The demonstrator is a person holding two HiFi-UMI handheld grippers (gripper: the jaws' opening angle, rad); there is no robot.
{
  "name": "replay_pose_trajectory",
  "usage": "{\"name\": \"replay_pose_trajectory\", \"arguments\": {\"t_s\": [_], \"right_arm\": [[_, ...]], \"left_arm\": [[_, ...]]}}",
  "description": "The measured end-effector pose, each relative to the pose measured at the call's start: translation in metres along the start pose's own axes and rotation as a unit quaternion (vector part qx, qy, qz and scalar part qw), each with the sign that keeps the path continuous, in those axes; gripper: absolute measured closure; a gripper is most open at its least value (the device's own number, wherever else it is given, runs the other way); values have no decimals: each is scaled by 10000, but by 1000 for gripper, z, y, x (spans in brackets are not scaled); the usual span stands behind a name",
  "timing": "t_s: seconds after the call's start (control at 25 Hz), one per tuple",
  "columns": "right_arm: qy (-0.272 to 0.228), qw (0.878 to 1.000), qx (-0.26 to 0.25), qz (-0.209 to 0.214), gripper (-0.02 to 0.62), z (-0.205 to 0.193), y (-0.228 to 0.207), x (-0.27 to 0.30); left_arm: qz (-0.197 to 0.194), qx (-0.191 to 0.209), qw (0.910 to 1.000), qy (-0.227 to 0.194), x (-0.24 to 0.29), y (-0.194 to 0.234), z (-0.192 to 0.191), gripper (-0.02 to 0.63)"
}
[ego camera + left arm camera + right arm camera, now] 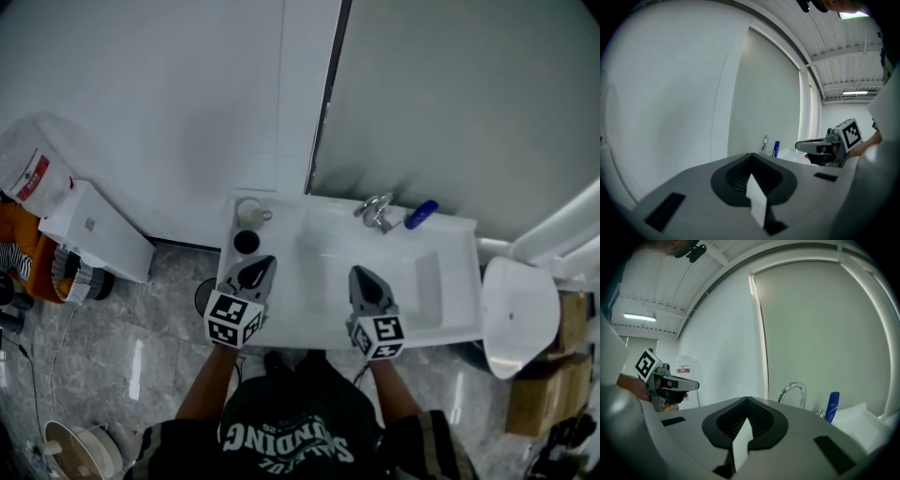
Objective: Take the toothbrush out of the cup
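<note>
Holding my two tools over the sink point(457, 246), front side, nothing gripped.
- L tool point(258, 266): jaws clenched together, empty, just in front of a black round item point(247, 242).
- R tool point(363, 276): clenched, empty, over mid-basin.
- Cup point(251, 213): back-left corner of sink, by the wall; can't make out the toothbrush in it.
- Faucet point(377, 210) & blue bottle point(421, 214): back rim.

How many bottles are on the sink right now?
1. A blue bottle stands on the back edge of the sink, just right of the faucet. The front rim is partly covered, so another might be hidden.
</note>
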State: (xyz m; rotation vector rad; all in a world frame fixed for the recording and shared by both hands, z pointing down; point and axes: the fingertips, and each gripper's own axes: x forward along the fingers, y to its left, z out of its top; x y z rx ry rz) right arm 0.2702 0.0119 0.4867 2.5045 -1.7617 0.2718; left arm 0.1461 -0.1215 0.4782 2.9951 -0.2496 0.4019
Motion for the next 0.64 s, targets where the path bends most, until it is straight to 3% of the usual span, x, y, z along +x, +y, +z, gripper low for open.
{"name": "replay_pose_trajectory", "arguments": {"t_s": [0.64], "right_arm": [[99, 9996, -195, 155, 599, -7, 7, -2]], "left_arm": [[18, -103, 9999, -22, -2, -4, 0, 607]]}}
